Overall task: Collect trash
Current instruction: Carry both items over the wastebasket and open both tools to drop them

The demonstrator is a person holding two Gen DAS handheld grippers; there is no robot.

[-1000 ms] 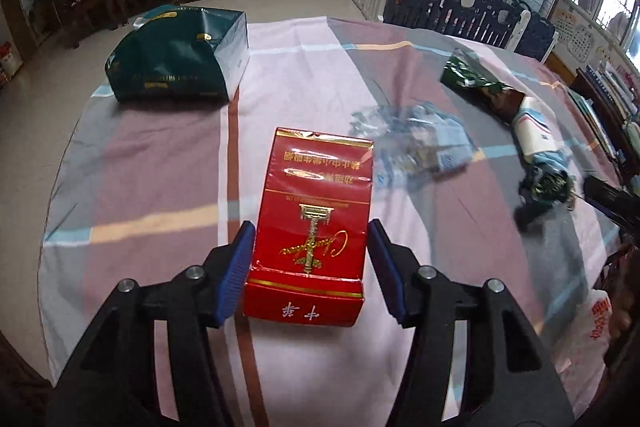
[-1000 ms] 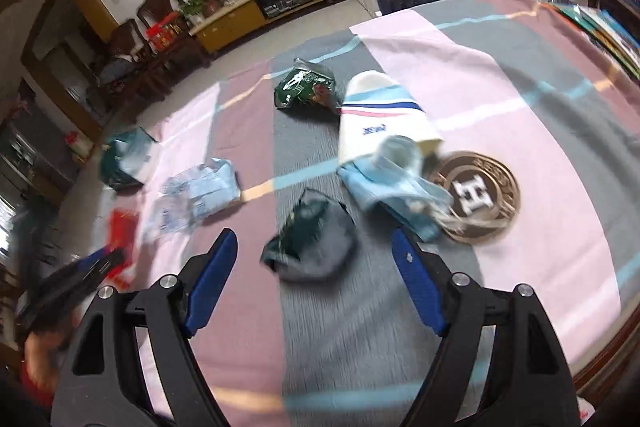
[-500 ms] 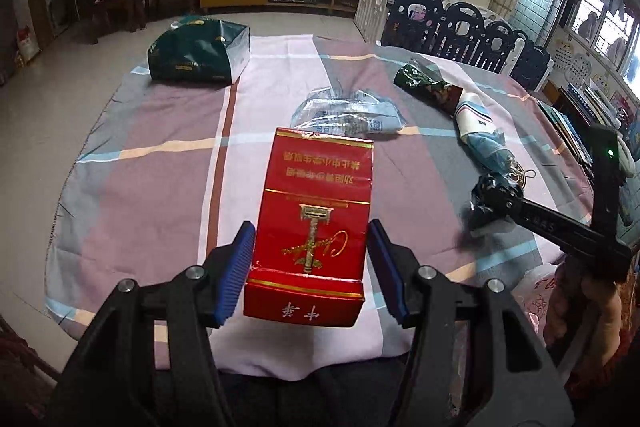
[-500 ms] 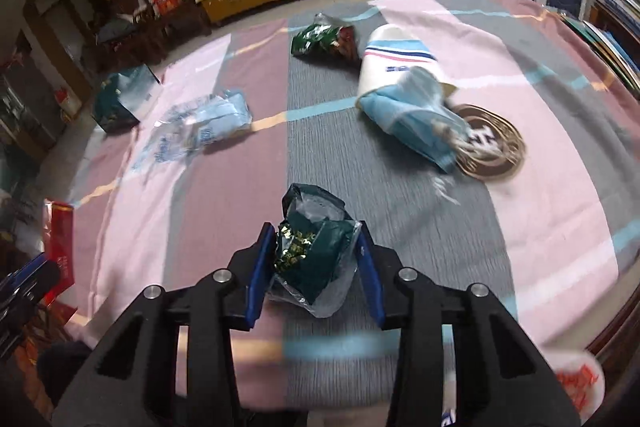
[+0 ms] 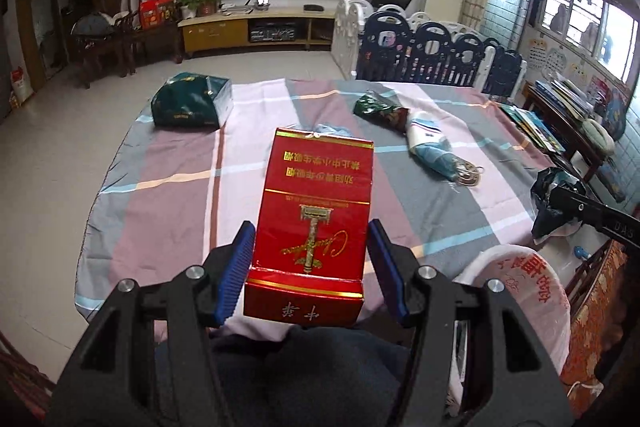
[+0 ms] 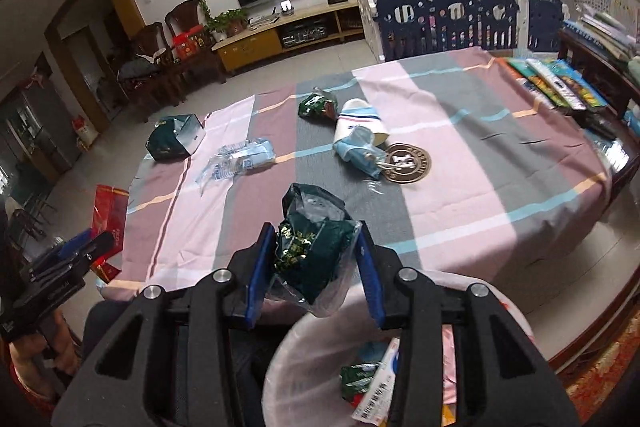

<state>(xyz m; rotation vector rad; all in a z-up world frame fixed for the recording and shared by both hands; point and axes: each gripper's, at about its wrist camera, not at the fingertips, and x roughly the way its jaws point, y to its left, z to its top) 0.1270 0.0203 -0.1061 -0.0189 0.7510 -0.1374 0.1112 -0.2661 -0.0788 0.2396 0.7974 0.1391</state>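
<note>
Both tongs have lifted off the table. Left view: left tongs clamp the red carton; a green box lies far ahead. Right view: right tongs hold the green wrapper above the trash bag; several scraps remain

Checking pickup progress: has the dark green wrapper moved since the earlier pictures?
Yes. The dark green wrapper left the striped tablecloth; the right gripper, having closed, holds it raised.

left tool clamped, right tool clamped, both angled downward
</note>
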